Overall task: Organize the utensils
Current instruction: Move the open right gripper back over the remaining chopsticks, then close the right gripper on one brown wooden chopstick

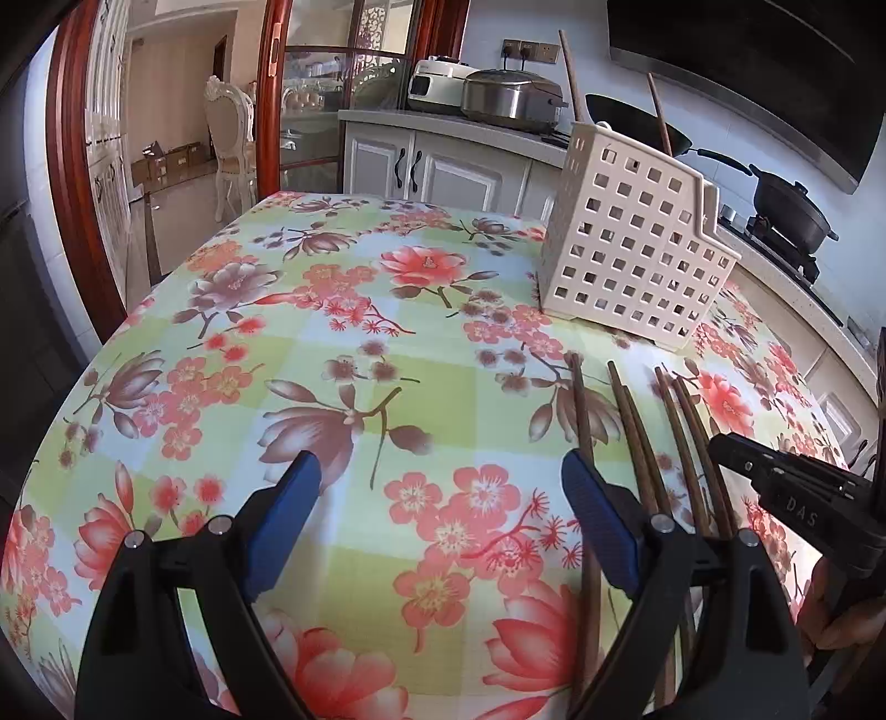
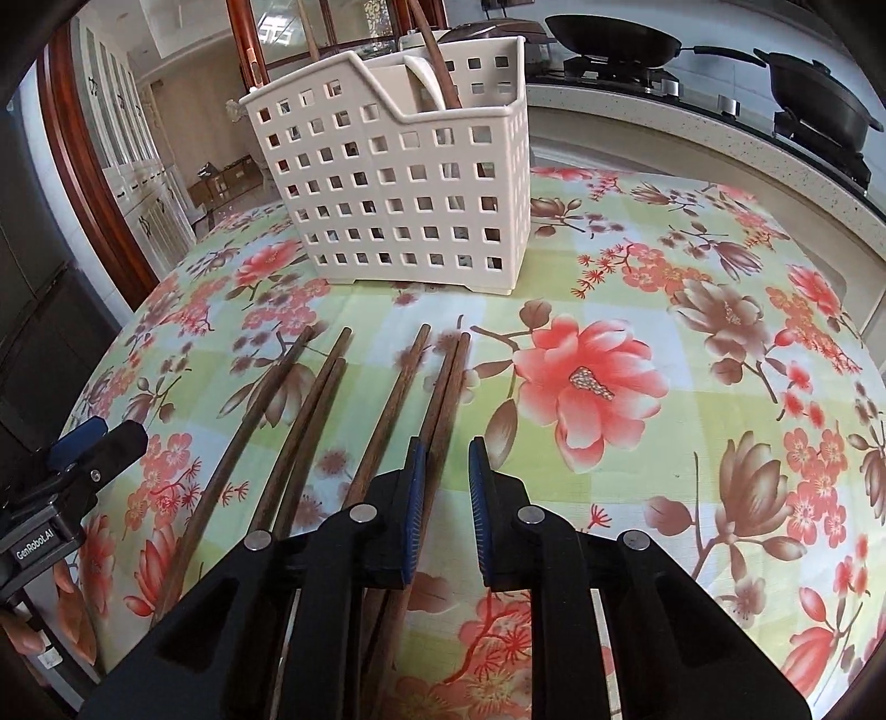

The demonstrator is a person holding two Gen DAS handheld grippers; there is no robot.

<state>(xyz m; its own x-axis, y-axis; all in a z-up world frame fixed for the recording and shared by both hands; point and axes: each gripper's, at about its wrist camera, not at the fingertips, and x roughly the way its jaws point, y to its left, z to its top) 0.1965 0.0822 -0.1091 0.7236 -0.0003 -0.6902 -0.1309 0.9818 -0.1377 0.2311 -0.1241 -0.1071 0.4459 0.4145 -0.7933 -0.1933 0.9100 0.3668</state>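
The tabletop [image 2: 692,387], covered by a flowered cloth in green, pink and brown, fills most of both views. Toward its far side stands a cream plastic holder [image 2: 410,183] with square holes in its walls; it is upright, and two brown chopsticks [image 2: 437,66] and a pale utensil handle stick up out of its compartments. Behind it a kitchen counter carries two dark pans [image 2: 614,36] on a stove.

Nearer than the holder, six brown chopsticks [image 2: 310,421] lie flat on the cloth, roughly side by side and fanned a little, their far ends pointing toward the holder and well short of it.

The right hand-held gripper [image 2: 447,459] is low over the rightmost chopsticks. Its blue pads are drawn close with a narrow gap left between them, and no chopstick sits in that gap; the nearest sticks run just to the left of its left finger.

The left hand-held gripper [image 1: 440,471] hovers over bare cloth to the left of the chopsticks with its fingers spread wide and nothing between them.
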